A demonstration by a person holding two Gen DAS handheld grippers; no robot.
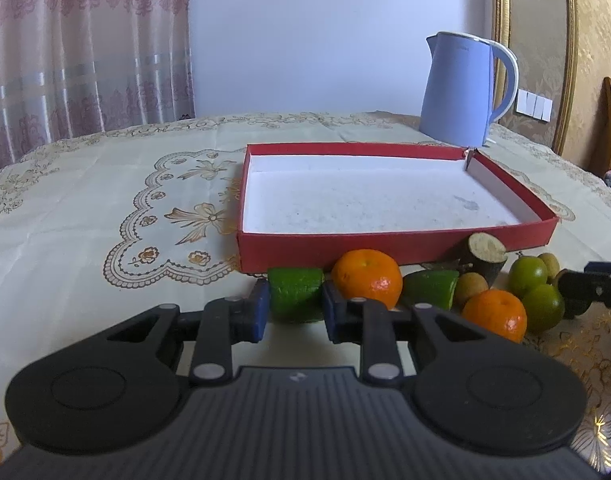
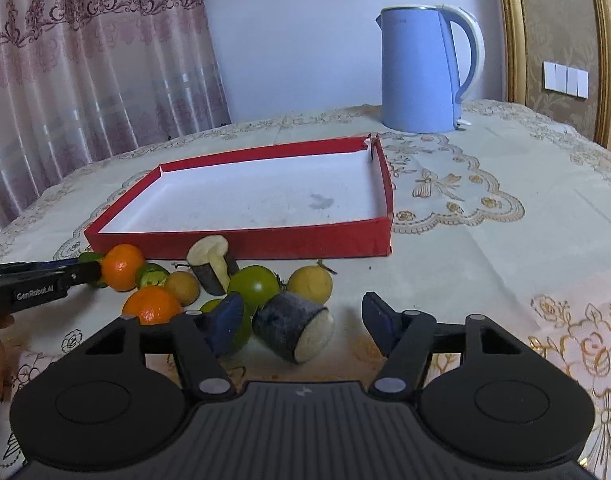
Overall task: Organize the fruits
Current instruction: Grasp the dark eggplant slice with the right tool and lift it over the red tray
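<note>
On the near side of the shallow red cardboard tray with a white floor (image 1: 385, 246), a cluster of fruit lies on the cloth-covered surface (image 1: 105, 208). The left gripper (image 1: 295, 304) has its blue-padded fingers (image 1: 258, 312) clamped on a green cut fruit chunk (image 1: 295, 296), which sits just in front of the tray's near wall. Beside that chunk, still close to the tray, are a round orange tangerine (image 1: 367, 282), a second green cut piece (image 1: 431, 290), a small tan round fruit (image 1: 470, 290), a second tangerine (image 1: 495, 314), 2 green limes (image 1: 527, 276) and a dark-skinned cut stem piece with a pale face (image 1: 485, 256) that touches the tray's wall.

The right gripper (image 2: 301, 326) is at the right end of the cluster, further from the tray. Its fingers (image 2: 225, 322) stand apart on either side of a dark-skinned cylinder chunk with a pale cut end (image 2: 293, 330); the left finger is just beside it, while the right finger is clear of it, so nothing is gripped. A yellow round fruit (image 2: 310, 283) and a green round fruit (image 2: 254, 285) lie between this chunk and the tray. The tray holds no fruit.

Behind the tray stands a pale blue electric kettle (image 2: 421, 72).
</note>
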